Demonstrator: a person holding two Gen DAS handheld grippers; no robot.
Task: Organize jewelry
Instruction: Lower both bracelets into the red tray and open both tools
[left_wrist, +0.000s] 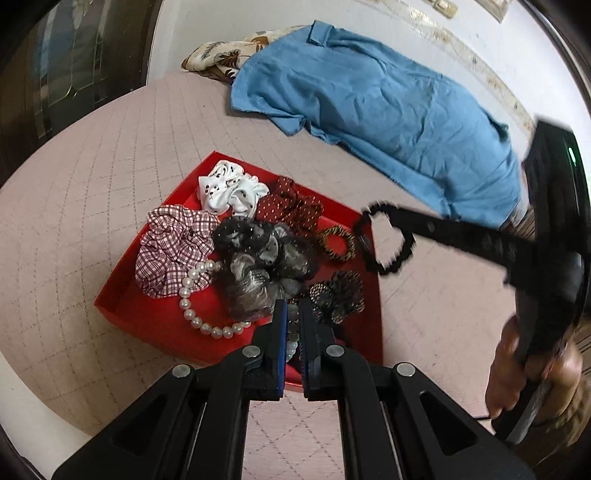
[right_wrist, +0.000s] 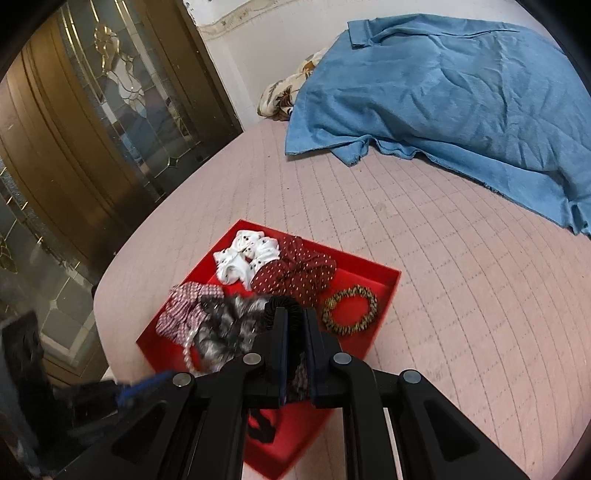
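A red tray (left_wrist: 155, 317) on the bed holds several scrunchies and a pearl bracelet (left_wrist: 192, 295). My left gripper (left_wrist: 292, 314) is shut on the pearl bracelet at the tray's near side. My right gripper (right_wrist: 295, 317) is shut on a black ruffled scrunchie (right_wrist: 286, 308) and holds it above the tray (right_wrist: 384, 295); the left wrist view shows that scrunchie (left_wrist: 384, 240) hanging over the tray's right edge. A gold-brown scrunchie (right_wrist: 351, 310) lies in the tray's right part.
A blue garment (right_wrist: 461, 103) and a floral pillow (right_wrist: 284, 96) lie at the far side of the pink quilted bed (right_wrist: 443, 277). A brass-framed glass door (right_wrist: 92, 129) stands to the left. A hand (left_wrist: 532, 376) holds the right gripper.
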